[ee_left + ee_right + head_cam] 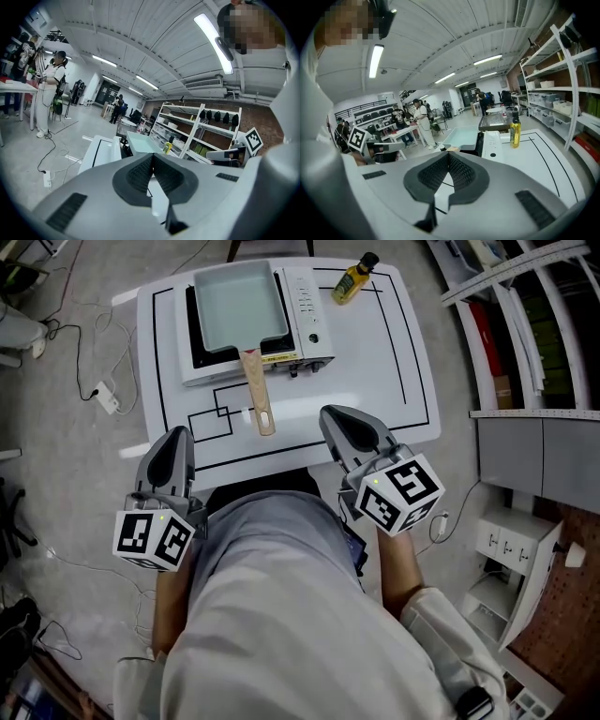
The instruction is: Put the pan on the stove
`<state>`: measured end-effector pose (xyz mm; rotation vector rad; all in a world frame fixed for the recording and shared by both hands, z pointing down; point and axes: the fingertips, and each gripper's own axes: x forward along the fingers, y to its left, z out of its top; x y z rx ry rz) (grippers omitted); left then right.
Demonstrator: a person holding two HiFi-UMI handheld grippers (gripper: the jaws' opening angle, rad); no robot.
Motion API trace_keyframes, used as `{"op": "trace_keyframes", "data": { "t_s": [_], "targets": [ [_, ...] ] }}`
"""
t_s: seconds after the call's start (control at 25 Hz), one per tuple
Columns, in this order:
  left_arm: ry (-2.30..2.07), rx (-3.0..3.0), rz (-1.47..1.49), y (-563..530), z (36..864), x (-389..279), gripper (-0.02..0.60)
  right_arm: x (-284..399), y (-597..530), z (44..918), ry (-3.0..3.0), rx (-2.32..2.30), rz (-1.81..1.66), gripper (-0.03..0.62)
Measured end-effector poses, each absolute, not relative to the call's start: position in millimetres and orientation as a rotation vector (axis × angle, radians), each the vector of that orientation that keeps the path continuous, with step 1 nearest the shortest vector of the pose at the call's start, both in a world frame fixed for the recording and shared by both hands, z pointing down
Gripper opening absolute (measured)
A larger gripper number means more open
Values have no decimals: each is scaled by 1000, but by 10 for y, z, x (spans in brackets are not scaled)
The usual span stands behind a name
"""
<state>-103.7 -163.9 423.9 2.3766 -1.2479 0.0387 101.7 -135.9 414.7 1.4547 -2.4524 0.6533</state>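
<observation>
The rectangular pan (239, 306) sits on the portable stove (305, 307) at the far side of the white desk (375, 381). Its pale inside shows only bare surface, and its wooden handle (257, 390) points back toward the person. A bottle (354, 279) of yellow liquid with a dark cap stands just right of the stove. The left hand-held gripper (178, 435) and the right hand-held gripper (337, 418) hover at the desk's near edge, jaws pressed together on nothing.
</observation>
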Motion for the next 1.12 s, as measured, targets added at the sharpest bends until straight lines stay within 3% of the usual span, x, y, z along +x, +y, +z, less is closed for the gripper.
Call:
{"op": "trace_keyframes", "data": {
  "t_s": [1.12],
  "targets": [
    [-1193,2312,136,-1602,4531,-926,6,966,-1359,4415,-2281,1441,670,9]
  ]
}}
